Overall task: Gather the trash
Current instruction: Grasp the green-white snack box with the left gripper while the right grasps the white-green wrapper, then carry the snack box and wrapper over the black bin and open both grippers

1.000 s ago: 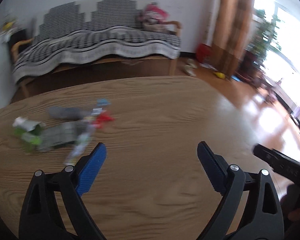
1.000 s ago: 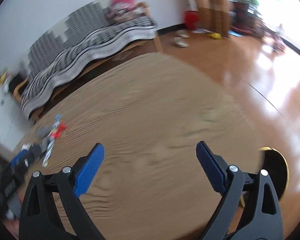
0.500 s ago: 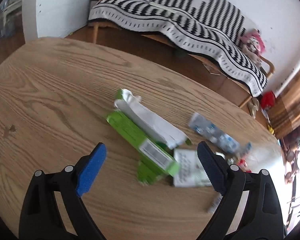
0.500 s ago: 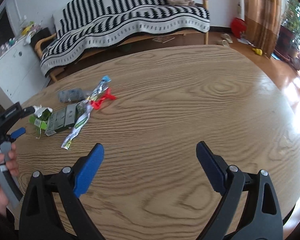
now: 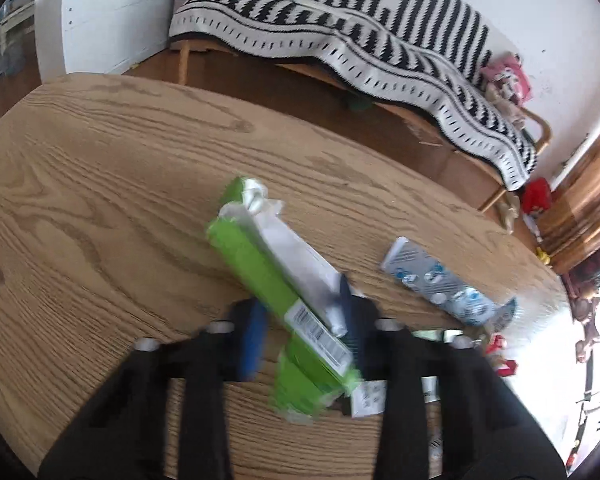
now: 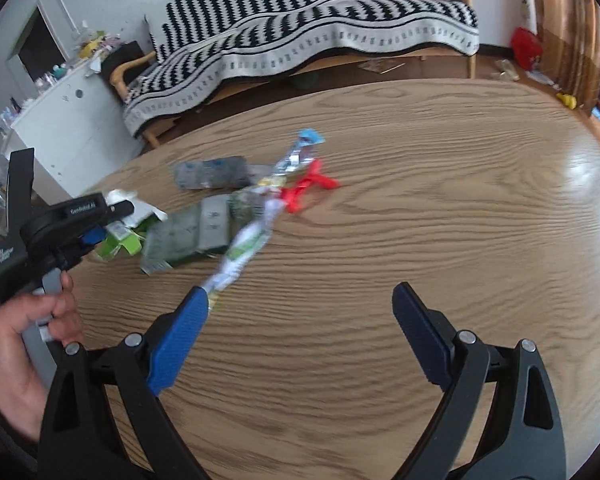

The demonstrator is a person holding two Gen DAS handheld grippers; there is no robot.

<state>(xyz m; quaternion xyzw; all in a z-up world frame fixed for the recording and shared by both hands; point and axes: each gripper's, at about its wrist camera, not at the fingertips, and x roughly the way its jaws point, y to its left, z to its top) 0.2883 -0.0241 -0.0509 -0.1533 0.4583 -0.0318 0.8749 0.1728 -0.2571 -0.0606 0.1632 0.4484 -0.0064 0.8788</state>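
Left gripper (image 5: 300, 316) is down at the table (image 5: 100, 200) with its two blue pads either side of the green carton (image 5: 260, 272) — narrowed around it but blurred, so whether the pads have actually bitten cannot be told. The step in hand looks like the first pick of the litter. The carton lies torn open, its white inner flap (image 5: 288, 248) uppermost, near end between the pads and the rest running away from the tool. Next move, by judgement: finish the squeeze, confirm the carton lifts in one piece, then carry it off; no bin shows in either view. Right gripper (image 6: 300, 332) hangs wide apart and holds nothing, low over bare wood, its left pad just at the tail of a long crinkled wrapper (image 6: 252, 240). Other litter close by: a flat grey pack (image 6: 196, 232) touching the carton, a blue-and-white pouch (image 5: 432, 280) a little apart, a red scrap (image 6: 308, 186) beyond. Crowding is the trouble — the grey pack sits right against the carton and may drag along. Striped sofa (image 6: 300, 32) and white cabinet (image 6: 72, 120) stand behind, well clear.
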